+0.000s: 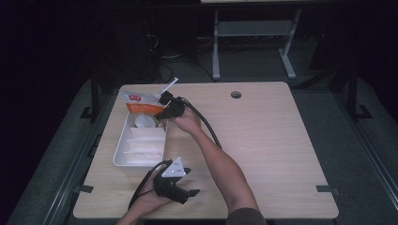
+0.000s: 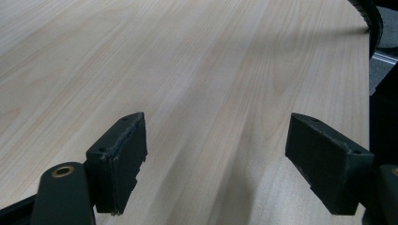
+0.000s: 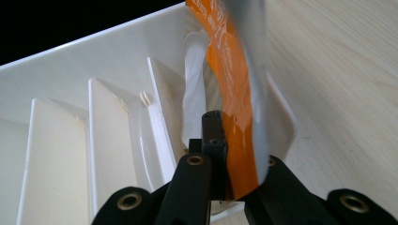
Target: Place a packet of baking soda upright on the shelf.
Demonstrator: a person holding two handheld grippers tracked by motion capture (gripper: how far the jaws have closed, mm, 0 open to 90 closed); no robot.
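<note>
An orange and white packet (image 1: 140, 106) stands at the far end of a white divided tray (image 1: 123, 140) on the left of the table. My right gripper (image 1: 162, 111) reaches across to it and is shut on the packet's edge. In the right gripper view the orange packet (image 3: 237, 108) is pinched between the two black jaws of my right gripper (image 3: 230, 154), over the tray's far compartment (image 3: 117, 70). A white roll-like thing (image 3: 195, 79) lies behind the packet. My left gripper (image 1: 191, 183) rests near the table's front edge. Its jaws (image 2: 216, 154) stand open over bare wood.
The tray's dividers (image 3: 101, 131) form several narrow compartments holding white items (image 1: 143, 145). The wooden table (image 1: 263, 136) has a cable hole (image 1: 236, 94) at the back. A black cable (image 1: 209, 126) trails along the right forearm. Dark desk legs stand beyond the table.
</note>
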